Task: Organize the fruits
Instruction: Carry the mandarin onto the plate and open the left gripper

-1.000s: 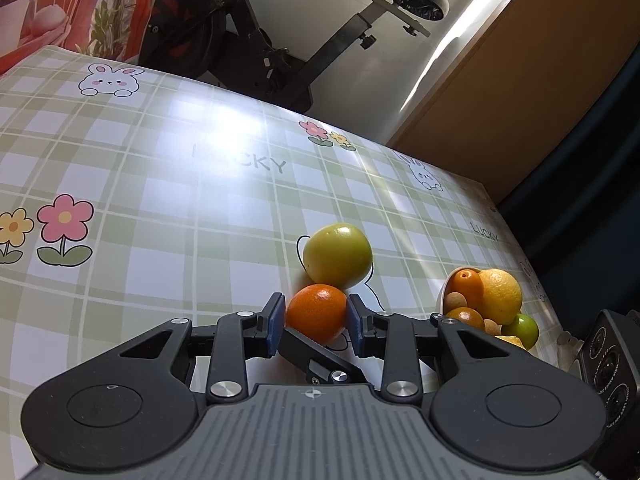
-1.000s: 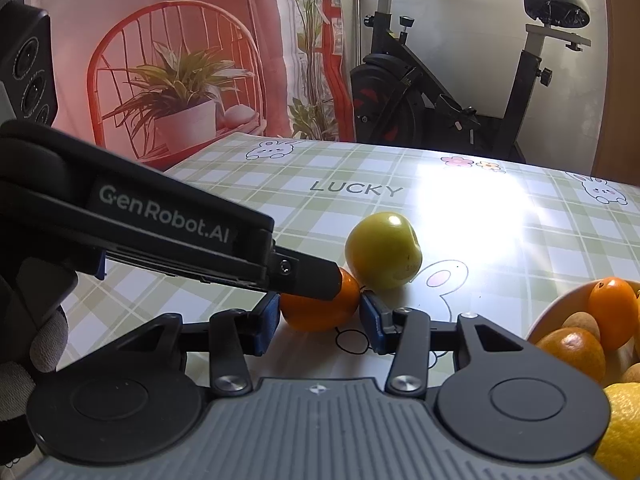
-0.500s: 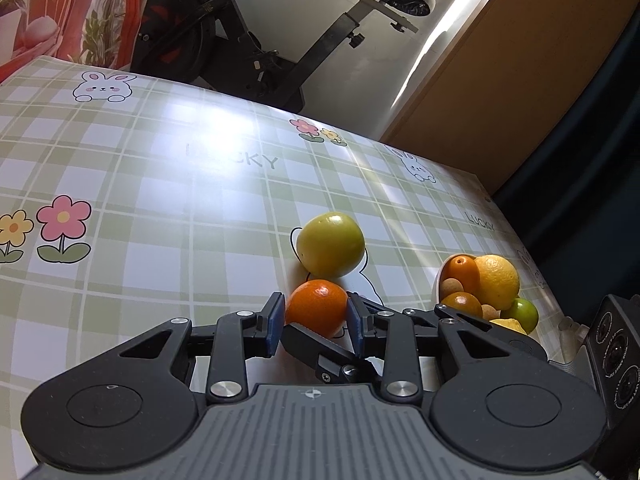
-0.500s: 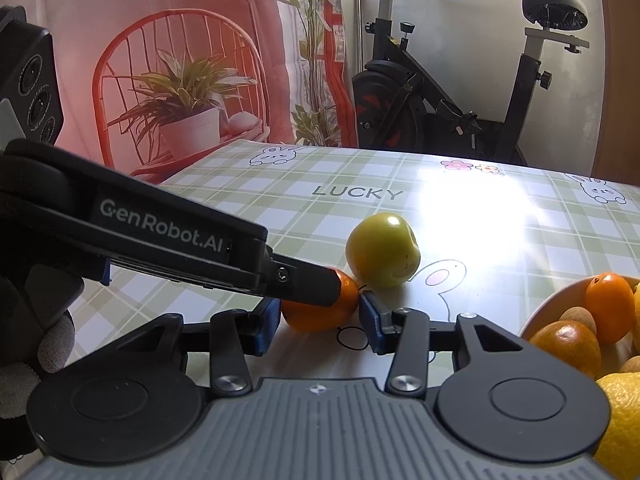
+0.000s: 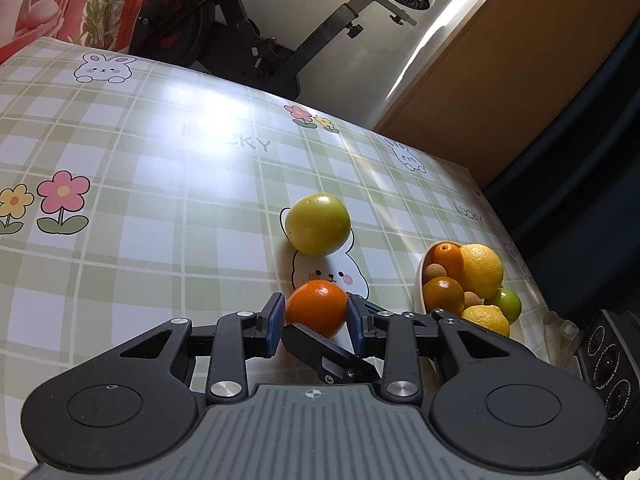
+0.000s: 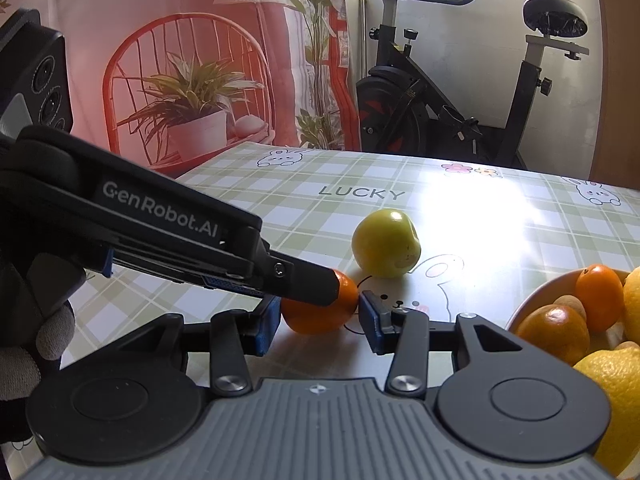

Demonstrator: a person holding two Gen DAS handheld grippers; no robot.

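Now that the small round orange point(image 5: 316, 306) has come clear of the yellow-green apple point(image 5: 318, 224) toward the surface's point(image 5: 160, 160) near edge, left gripper point(image 5: 316, 314) fingers, nearly closed, pinch it, seemingly ready to lift; right gripper point(image 6: 318, 316) fingers flank it, contact unclear.

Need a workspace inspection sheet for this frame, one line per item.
Surface: checked tablecloth with bunnies and flowers, sun glare.
Job's things: orange on cloth; yellow-green fruit behind it; bowl with oranges, lemons, a lime.
Clutter: nothing seen.
Grippers: left hand-held gripper and right hand-held gripper both shut on the orange, crossing.
Cables: nothing seen.
Surroundings: exercise bike, potted plant.
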